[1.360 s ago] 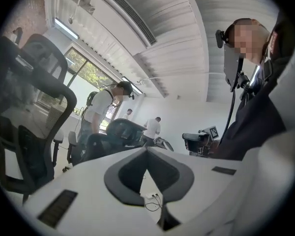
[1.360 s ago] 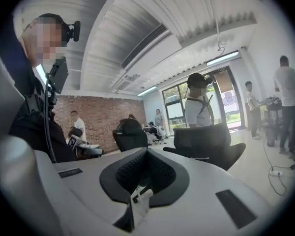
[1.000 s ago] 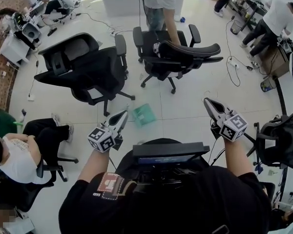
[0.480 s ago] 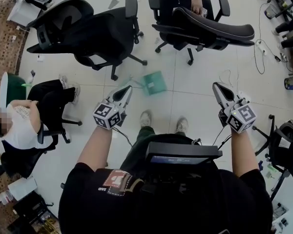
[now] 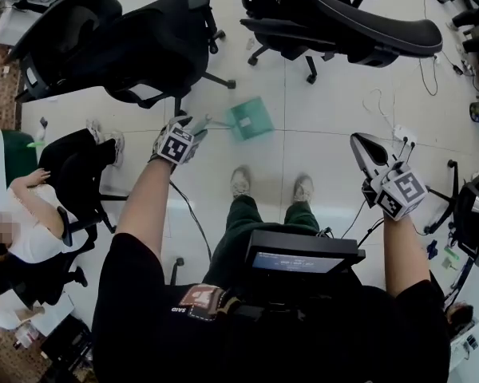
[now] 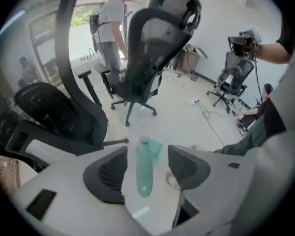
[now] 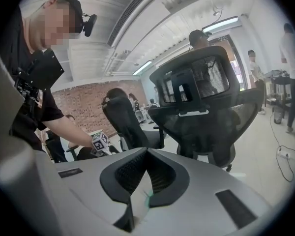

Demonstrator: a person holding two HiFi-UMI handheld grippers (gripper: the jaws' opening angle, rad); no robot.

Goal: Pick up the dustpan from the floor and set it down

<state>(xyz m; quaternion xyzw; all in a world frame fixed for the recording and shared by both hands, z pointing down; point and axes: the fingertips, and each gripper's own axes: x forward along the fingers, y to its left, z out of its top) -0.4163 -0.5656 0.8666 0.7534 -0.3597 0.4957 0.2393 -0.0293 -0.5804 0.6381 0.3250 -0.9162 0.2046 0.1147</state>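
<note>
Nearest us, our right gripper (image 5: 359,142) hangs with its jaws together and nothing between them. Ahead of our shoes (image 5: 240,180), our left gripper (image 5: 191,126) points down at the white tiled floor (image 5: 327,110). Its jaws are opening, and the teal handle (image 6: 144,173) sits between the pads, touching neither. The teal dustpan (image 5: 251,120) lies flat on the floor just beyond our shoes, handle toward the left gripper. Farther off, two black office chairs (image 5: 136,46) stand behind it.

Bright overhead strip lights (image 7: 225,22); fisheye-warped, dark-vignetted edges.
</note>
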